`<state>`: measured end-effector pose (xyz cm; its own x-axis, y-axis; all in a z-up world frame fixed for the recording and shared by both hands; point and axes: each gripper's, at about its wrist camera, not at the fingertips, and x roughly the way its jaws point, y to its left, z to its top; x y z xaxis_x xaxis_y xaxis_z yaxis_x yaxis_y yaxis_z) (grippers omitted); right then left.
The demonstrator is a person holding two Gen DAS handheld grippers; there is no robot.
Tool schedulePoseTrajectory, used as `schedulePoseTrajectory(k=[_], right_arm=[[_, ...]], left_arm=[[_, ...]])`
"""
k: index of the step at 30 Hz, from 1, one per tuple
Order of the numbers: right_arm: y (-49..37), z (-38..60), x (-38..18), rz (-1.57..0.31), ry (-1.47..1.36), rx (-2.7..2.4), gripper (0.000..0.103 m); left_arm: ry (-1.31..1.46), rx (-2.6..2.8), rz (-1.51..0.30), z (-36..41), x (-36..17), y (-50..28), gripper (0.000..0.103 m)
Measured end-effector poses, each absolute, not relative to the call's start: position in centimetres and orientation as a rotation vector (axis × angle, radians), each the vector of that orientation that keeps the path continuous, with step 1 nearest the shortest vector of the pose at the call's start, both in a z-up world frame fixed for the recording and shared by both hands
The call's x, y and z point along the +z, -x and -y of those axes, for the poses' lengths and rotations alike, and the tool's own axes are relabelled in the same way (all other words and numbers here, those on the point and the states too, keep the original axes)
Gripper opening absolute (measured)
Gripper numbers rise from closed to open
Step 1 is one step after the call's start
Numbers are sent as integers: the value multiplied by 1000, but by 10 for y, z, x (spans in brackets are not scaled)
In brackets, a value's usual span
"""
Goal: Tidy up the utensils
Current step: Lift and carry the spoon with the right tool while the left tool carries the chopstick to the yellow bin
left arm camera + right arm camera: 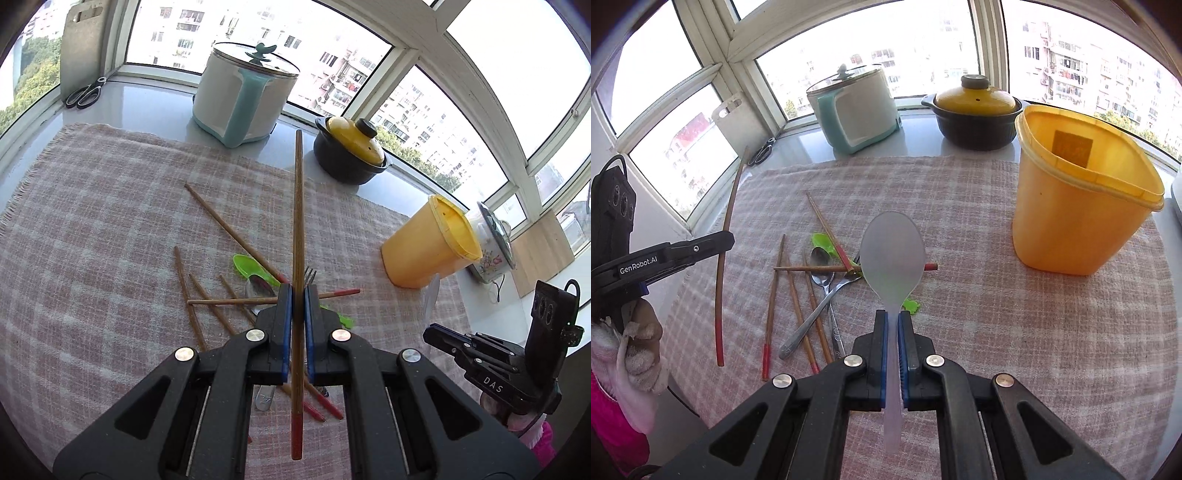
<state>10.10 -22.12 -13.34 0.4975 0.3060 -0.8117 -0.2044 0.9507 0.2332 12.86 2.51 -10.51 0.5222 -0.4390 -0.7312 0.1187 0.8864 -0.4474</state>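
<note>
Pink-and-white checked woven cloth (979, 314) covers the grey glossy table (147, 107). Left tool (298, 295): black body w/ blue pads, clamped on a brown wooden chopstick w/ red end (297, 258). Right tool (893, 321): same black and blue, clamped on a frosted translucent whitish plastic spoon (892, 254). Loose brown chopsticks w/ red tips (768, 310), silver metal spoon (822, 273), silver fork (809, 328), lime-green plastic spoon (249, 266). Tall yellow-orange plastic container (1078, 206). Black clay pot w/ mustard-yellow lid (975, 114), black knob. White electric cooker w/ pale teal trim (243, 99).

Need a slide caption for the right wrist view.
Right gripper clamps translucent spoon above scattered utensils, yellow container alongside.
</note>
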Motion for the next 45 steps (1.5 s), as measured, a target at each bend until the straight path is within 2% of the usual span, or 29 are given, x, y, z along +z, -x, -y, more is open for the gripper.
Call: schedulePoseTrajectory(k=[11, 24, 33, 45], right_arm=[[-102, 278, -78, -877, -108, 333, 2], [-156, 348, -35, -774, -121, 293, 2], [-200, 378, -25, -739, -118, 243, 2], [-236, 398, -39, -743, -121, 217, 2]], left_arm=[[390, -384, -870, 48, -68, -139, 4], [401, -425, -776, 128, -36, -190, 4], [368, -438, -737, 177, -24, -232, 4], [317, -439, -757, 230, -39, -265, 4]])
